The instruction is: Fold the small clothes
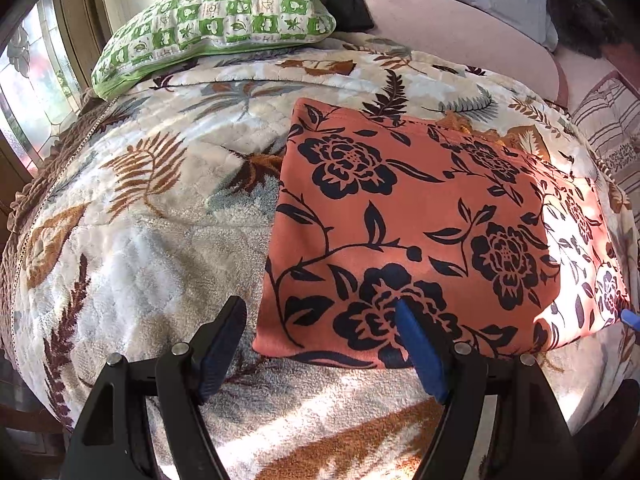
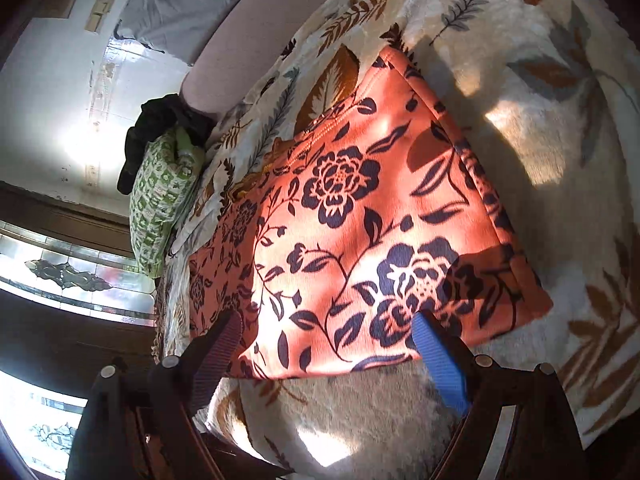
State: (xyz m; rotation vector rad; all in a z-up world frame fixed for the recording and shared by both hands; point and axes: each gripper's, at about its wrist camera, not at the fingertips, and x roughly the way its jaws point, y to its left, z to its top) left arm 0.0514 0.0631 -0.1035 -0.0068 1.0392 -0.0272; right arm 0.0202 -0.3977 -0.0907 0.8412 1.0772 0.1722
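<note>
Garment (image 1: pixel 420 232) is laid folded into a flat rectangle on the blanket (image 1: pixel 152 240), right of centre. Left gripper (image 1: pixel 320 344) and right gripper (image 2: pixel 328 356) are held released, nothing grasped. Folding is judged nearly done; perhaps 1 fold left.

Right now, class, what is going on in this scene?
A person holds a claw in each hand over a bed covered by a cream leaf-print fleece blanket. An orange cloth with dark blue flowers lies on it as a flat rectangle. The left claw and right claw are both open at its near edge, gripping nothing.
</note>
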